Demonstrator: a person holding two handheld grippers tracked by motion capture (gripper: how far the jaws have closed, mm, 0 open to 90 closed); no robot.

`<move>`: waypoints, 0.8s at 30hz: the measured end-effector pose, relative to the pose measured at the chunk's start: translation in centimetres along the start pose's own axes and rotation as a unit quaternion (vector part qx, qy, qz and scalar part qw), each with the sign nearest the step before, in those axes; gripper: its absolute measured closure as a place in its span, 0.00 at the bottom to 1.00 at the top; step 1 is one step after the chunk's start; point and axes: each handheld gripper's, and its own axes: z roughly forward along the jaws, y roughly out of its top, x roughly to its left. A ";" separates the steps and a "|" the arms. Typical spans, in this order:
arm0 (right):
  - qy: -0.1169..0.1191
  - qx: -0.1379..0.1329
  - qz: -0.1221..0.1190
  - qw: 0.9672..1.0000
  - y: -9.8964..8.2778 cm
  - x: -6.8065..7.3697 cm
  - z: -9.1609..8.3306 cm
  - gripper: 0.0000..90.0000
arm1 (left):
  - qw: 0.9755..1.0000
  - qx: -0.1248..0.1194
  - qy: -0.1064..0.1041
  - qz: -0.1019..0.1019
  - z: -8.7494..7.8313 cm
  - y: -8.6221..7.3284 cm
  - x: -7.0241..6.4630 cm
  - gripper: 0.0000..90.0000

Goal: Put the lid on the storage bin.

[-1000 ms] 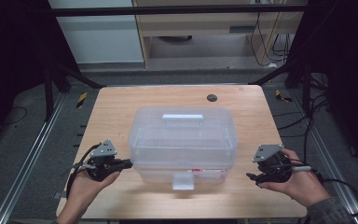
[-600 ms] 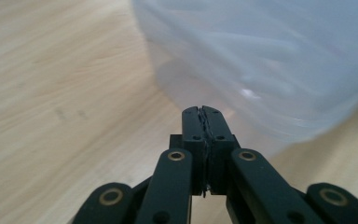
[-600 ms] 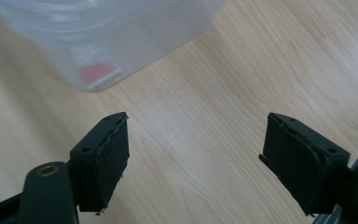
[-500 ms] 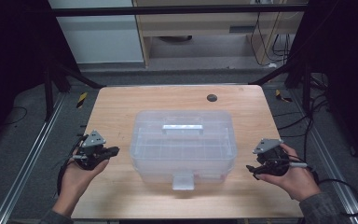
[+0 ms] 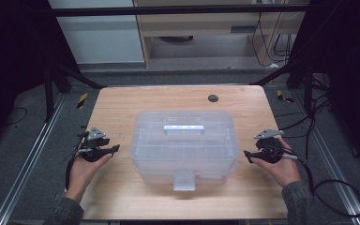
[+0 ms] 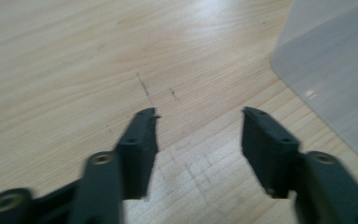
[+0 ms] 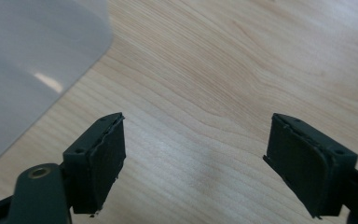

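While flanking the clear box [image 5: 183, 143], left hand-held gripper [image 5: 114, 149] just opening, right hand-held gripper [image 5: 246, 154] released, both empty.

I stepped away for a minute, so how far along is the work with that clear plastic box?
Done: the clear plastic box sits flat on the wooden table, lid on, front latch down. In hand: nothing; the left tool and right tool flank it, apart from it, jaws open and empty, the left's having just been opening. Left: apparently only withdrawing.

Clear plastic box [image 5: 183, 143] w/ lid shut, handle flat, latch facing front, centre of table
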 end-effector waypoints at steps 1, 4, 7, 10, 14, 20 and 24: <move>-0.003 0.000 0.005 1.000 -0.2 -0.1 0.4 0.20 | 1.000 0.000 0.001 -0.002 0.3 -0.2 0.1 0.40; 0.000 -0.002 0.022 1.000 -0.6 -0.4 1.0 0.18 | 1.000 0.000 -0.002 -0.012 0.8 -0.4 0.4 0.33; 0.003 -0.005 0.043 0.999 -1.3 -0.9 1.9 0.17 | 1.000 0.007 -0.004 -0.018 1.4 -0.7 0.5 0.25; -0.006 -0.009 0.057 0.998 -1.7 -1.0 2.5 0.15 | 1.000 0.013 -0.007 -0.023 2.0 -1.0 0.5 0.20; 0.002 -0.019 0.068 0.997 -1.7 -0.9 2.8 0.14 | 0.999 0.018 -0.010 -0.026 2.6 -1.1 0.3 0.18; 0.005 -0.025 0.086 0.996 -1.7 -0.6 3.5 0.13 | 0.999 0.022 -0.012 -0.028 3.3 -1.3 0.1 0.15; 0.001 -0.036 0.097 0.995 -1.9 -0.5 4.3 0.09 | 0.999 0.032 -0.013 -0.036 3.9 -1.7 0.1 0.11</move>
